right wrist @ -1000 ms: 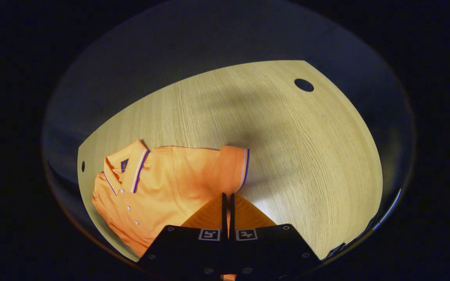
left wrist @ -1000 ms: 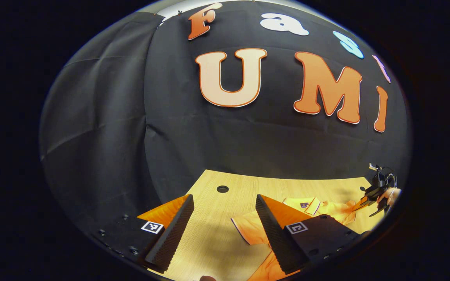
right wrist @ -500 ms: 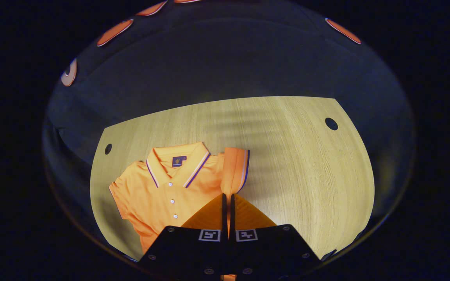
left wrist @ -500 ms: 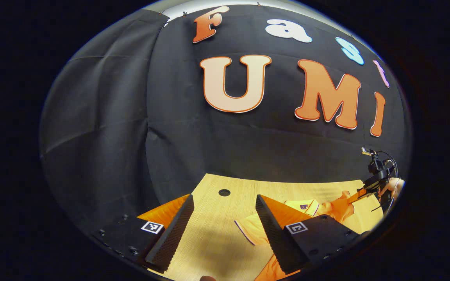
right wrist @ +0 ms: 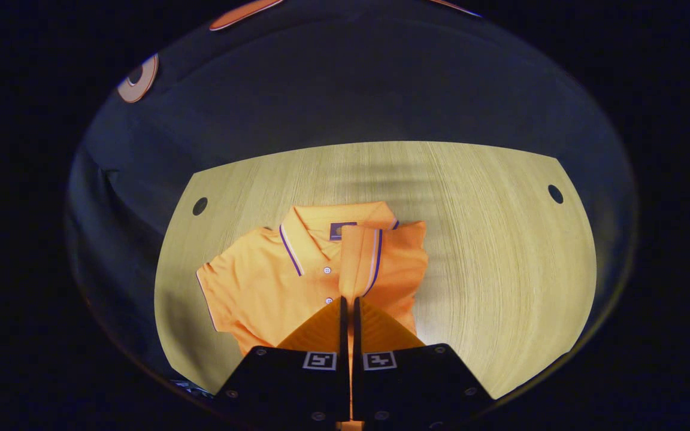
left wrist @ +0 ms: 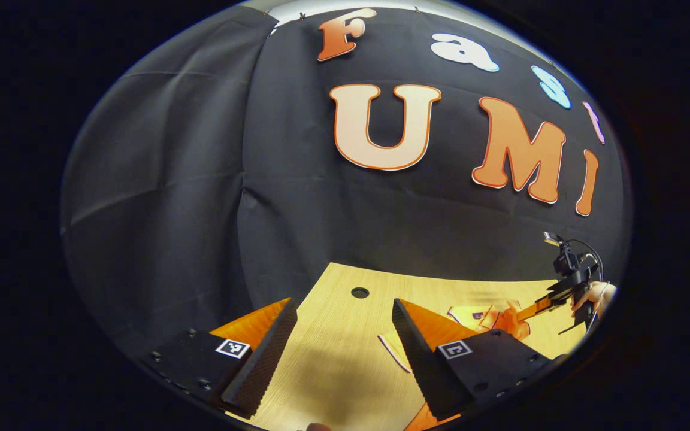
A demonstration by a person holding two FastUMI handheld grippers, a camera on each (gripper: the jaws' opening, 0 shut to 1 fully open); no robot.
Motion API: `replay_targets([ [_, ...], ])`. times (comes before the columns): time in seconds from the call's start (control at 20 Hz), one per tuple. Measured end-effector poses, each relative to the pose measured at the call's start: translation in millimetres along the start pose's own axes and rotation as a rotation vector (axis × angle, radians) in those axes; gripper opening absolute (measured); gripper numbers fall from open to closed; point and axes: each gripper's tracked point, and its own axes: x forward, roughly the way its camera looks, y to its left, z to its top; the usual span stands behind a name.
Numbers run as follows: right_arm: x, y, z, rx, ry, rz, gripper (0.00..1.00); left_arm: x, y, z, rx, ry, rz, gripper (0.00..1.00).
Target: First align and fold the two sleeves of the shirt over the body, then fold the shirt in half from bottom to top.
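Over on the left gripper view, the left gripper [left wrist: 340, 335] is hanging above the wooden table [left wrist: 345, 371] with its fingers [left wrist: 261, 359] standing wide apart, nothing between them. Beyond its tip, a round hole [left wrist: 359, 293] is showing in the tabletop near the black cloth wall [left wrist: 201, 179]. Off to the far side, the right gripper [left wrist: 530, 310] is sitting in a hand [left wrist: 590, 297], pinching a bit of the orange shirt [left wrist: 489, 317] and lifting it up off the table. Part of the shirt's trimmed sleeve edge is peeking out just beside the left gripper's finger.

Switching to the right gripper view, the right gripper [right wrist: 349, 311] is pressing both fingers together on the sleeve [right wrist: 360, 263], a thin strip of orange cloth caught between them. That sleeve is lying folded across the shirt's chest, its striped cuff touching the collar [right wrist: 333, 224]. The shirt [right wrist: 273, 281] is lying face up on the table [right wrist: 501, 269], collar toward the far wall, buttons showing down the placket, its other sleeve spreading flat to the side.
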Motion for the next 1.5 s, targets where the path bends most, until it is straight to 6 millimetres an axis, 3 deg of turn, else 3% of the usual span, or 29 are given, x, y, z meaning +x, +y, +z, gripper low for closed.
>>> replay_targets([
  [0.25, 5.7, 50.0, -9.7, -0.012, 0.031, 0.116, 0.1, 3.5, 17.3, -6.7, 0.002, 0.015, 0.01, 0.98],
  [0.35, 7.1, 59.3, -11.1, -0.013, 0.032, 0.146, 0.14, 3.4, 20.7, -7.7, 0.003, 0.018, 0.012, 0.98],
  [0.45, 6.6, 62.9, -12.0, -0.015, 0.026, 0.147, 0.4, 5.2, 23.2, -9.2, 0.002, 0.02, 0.011, 0.98],
  [0.5, 6.6, 61.2, -9.5, -0.021, 0.014, 0.136, 0.67, 5.0, 24.1, -9.9, 0.002, 0.02, 0.011, 0.98],
  [0.55, 7.5, 57.9, -7.6, -0.024, 0.003, 0.121, 0.78, 6.5, 24.5, -10.9, 0.001, 0.023, 0.012, 0.98],
  [0.6, 6.1, 57.7, -6.8, -0.025, -0.008, 0.111, 1.0, 7.6, 24.2, -11.8, -0.001, 0.026, 0.01, 0.98],
  [0.85, -6.9, 49.7, 4.4, -0.035, -0.063, 0.087, 0.99, 13.4, 15.3, -17.5, -0.005, 0.052, -0.011, 0.98],
  [1.1, -31.5, 33.9, 18.7, -0.062, -0.152, 0.051, 0.99, 29.6, -4.6, -36.9, -0.005, 0.125, -0.037, 0.98],
  [1.5, -69.4, 9.6, 28.5, -0.037, -0.214, 0.088, 0.99, 81.2, -50.2, -103.2, 0.055, 0.416, -0.134, 0.98],
])
